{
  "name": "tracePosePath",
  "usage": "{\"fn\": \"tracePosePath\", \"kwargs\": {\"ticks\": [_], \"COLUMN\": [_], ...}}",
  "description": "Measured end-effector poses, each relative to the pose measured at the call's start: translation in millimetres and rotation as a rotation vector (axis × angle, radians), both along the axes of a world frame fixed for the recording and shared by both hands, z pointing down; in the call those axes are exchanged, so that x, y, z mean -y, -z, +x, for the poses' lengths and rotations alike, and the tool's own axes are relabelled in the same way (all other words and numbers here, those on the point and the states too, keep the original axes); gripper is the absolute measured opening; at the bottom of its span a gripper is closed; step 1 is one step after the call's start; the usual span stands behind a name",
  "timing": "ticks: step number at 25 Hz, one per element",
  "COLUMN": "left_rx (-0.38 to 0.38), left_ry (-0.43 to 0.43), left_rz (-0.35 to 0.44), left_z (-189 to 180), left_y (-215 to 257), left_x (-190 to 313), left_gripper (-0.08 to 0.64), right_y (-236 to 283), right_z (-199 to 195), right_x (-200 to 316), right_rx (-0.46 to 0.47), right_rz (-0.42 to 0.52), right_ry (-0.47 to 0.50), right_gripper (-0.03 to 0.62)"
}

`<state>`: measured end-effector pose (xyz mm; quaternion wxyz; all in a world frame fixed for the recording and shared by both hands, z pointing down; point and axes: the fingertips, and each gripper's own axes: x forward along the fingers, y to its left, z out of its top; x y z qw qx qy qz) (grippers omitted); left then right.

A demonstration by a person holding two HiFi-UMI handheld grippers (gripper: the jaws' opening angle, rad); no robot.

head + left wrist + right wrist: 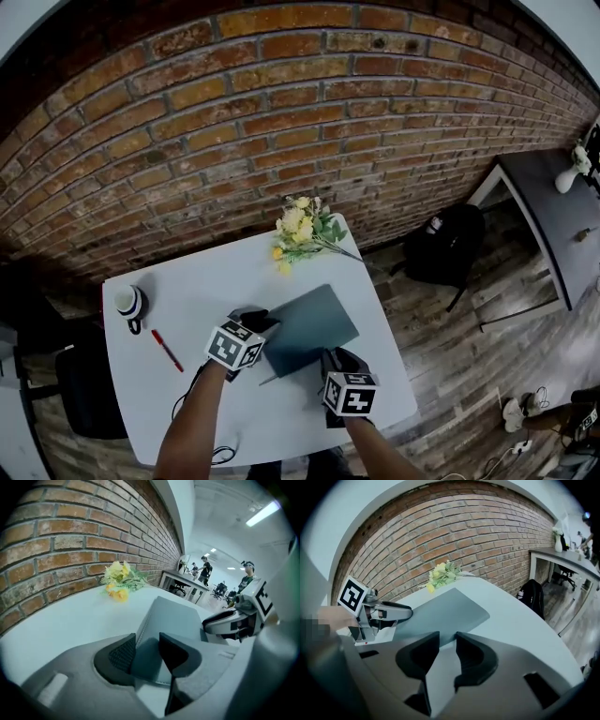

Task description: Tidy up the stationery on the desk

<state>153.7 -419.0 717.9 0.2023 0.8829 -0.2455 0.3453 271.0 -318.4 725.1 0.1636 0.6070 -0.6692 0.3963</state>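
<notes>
Left gripper (147,637), jaws half-wide astride a near corner of the notebook (174,615) lying on the desk (70,620), and right gripper (447,636), narrowly parted and empty at its edge: the notebook may be pushed askew if gripped unevenly.

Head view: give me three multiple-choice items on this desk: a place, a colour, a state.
1. Where does the slim red pen lie?
A) on the white desk, left of the flat slate-grey notebook
B) on top of that notebook
C) on the floor

2. What colour are the blooms of the flower bunch?
A) red
B) yellow
C) purple

3. How do the right tongs stand?
A) shut on the pen
B) shut on the notebook
C) apart, gripping nothing

1 A: bare desk shows around the pen, with the notebook to its right.
2 B: the petals are yellow.
3 C: a gap shows between the jaws.
</notes>
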Motion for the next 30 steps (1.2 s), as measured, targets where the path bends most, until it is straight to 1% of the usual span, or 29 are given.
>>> {"fn": "tracePosePath", "kwargs": {"ticks": [2, 7, 11, 16, 20, 26, 30], "left_rx": [-0.001, -0.018, -0.036, -0.077, -0.102, -0.129, -0.132], "left_ry": [0.03, 0.124, 0.213, 0.307, 0.382, 0.49, 0.505], "left_rz": [-0.016, -0.046, -0.077, -0.104, -0.117, -0.135, -0.134], "left_z": [-13.4, -50.7, -83.4, -118.6, -140.0, -165.0, -173.5], "left_y": [-0.6, -1.1, -2.0, -2.5, -1.3, -3.9, -4.4], "left_x": [-14.1, -52.5, -85.7, -131.1, -163.8, -201.6, -212.2], "left_gripper": [0.163, 0.152, 0.146, 0.146, 0.143, 0.141, 0.141], "right_y": [0.0, 1.8, 1.6, 2.0, 3.0, 2.3, 1.7], "right_z": [-5.0, -25.6, -52.4, -89.0, -119.4, -159.1, -171.5], "right_x": [-0.5, -0.5, 2.3, 2.0, 1.5, -6.8, -9.6], "right_rx": [-0.013, -0.024, -0.039, -0.081, -0.116, -0.138, -0.175], "right_rz": [0.004, 0.006, 0.006, 0.012, 0.021, 0.024, 0.042], "right_ry": [0.049, 0.177, 0.307, 0.42, 0.494, 0.582, 0.602], "right_gripper": [0.113, 0.074, 0.052, 0.037, 0.028, 0.021, 0.018]}}
